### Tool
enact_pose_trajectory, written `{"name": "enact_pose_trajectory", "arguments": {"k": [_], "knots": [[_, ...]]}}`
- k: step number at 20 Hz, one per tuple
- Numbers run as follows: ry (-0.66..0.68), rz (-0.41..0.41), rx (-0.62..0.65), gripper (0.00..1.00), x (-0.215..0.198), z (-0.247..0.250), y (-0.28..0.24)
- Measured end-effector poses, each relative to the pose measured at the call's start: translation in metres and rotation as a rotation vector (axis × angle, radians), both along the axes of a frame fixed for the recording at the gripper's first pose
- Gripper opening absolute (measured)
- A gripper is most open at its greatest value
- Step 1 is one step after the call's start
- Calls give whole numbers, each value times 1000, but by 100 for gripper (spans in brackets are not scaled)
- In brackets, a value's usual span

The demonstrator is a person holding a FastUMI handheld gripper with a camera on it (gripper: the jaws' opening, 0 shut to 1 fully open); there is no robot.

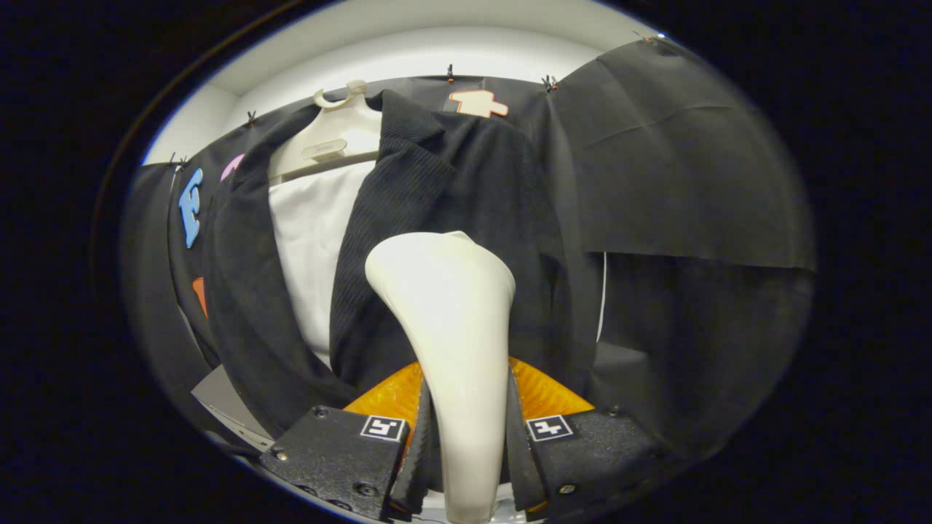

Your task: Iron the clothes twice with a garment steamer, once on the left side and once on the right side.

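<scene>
Beyond your tongs, a dark jacket hangs on a pale hanger over a white shirt. Your tongs are clamped on the cream steamer, its smooth head against the jacket's right front.

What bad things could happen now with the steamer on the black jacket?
1. The tongs hold the steamer only by its narrow handle, so the wide head could tip or slip as it moves.
2. The head sits against one front panel of the black jacket, which hangs loose on the hanger. Pushing may swing it away rather than smooth it.
3. The white shirt beside that panel could get steamed by mistake.
</scene>
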State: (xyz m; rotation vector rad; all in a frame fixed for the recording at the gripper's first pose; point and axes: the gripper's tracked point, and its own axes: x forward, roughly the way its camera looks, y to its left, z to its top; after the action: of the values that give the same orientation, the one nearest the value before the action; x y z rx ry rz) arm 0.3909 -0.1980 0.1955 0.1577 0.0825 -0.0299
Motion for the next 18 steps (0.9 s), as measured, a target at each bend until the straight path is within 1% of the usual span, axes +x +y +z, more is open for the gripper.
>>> {"name": "enact_pose_trajectory", "arguments": {"k": [14, 18], "knots": [[107, -30, -62, 47, -3, -95, 14], [125, -44, -96, 47, -1, -112, 13]]}}
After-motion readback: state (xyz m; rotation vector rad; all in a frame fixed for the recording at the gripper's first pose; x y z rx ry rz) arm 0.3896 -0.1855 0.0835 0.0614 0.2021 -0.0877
